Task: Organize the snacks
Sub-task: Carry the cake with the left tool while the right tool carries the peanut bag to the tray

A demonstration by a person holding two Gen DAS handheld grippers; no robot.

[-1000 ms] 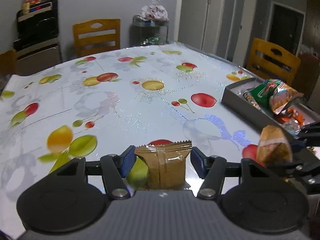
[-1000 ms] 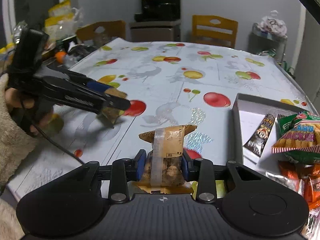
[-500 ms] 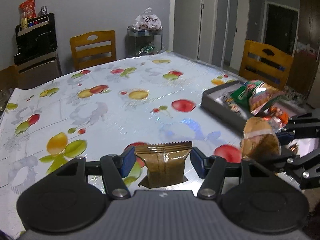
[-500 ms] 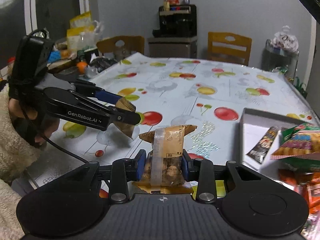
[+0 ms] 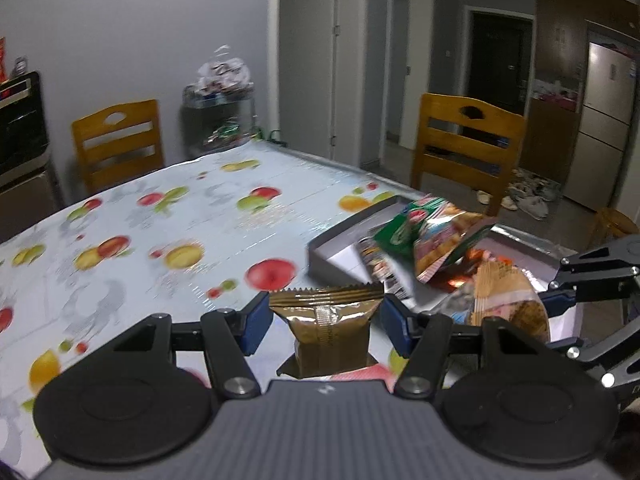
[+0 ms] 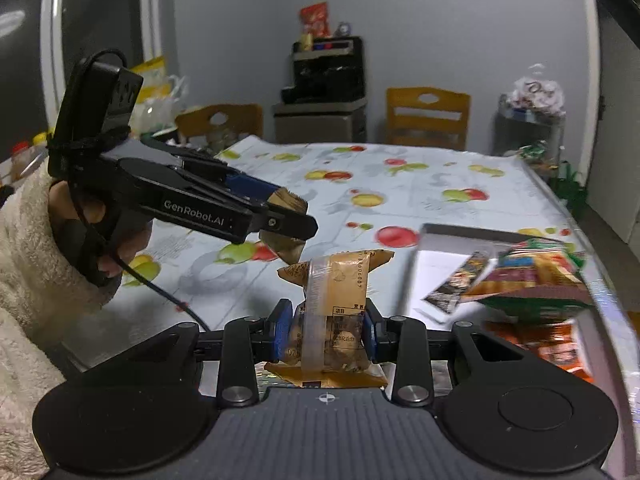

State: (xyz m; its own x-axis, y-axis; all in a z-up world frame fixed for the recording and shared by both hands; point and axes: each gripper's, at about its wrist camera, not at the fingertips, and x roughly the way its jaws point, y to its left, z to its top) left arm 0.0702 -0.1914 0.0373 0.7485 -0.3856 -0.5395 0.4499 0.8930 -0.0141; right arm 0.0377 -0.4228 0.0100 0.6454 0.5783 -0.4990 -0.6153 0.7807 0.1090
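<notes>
Left tool is angled downward, blue pads clamped on a brown packet. Right tool tilts down too, pads pinching a taped snack pack. A fuzzy sleeve leads to the left hand.

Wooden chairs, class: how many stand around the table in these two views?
3: one at the far end, one beside the grey snack tray, one on the opposite side. Others may be hidden.
</notes>
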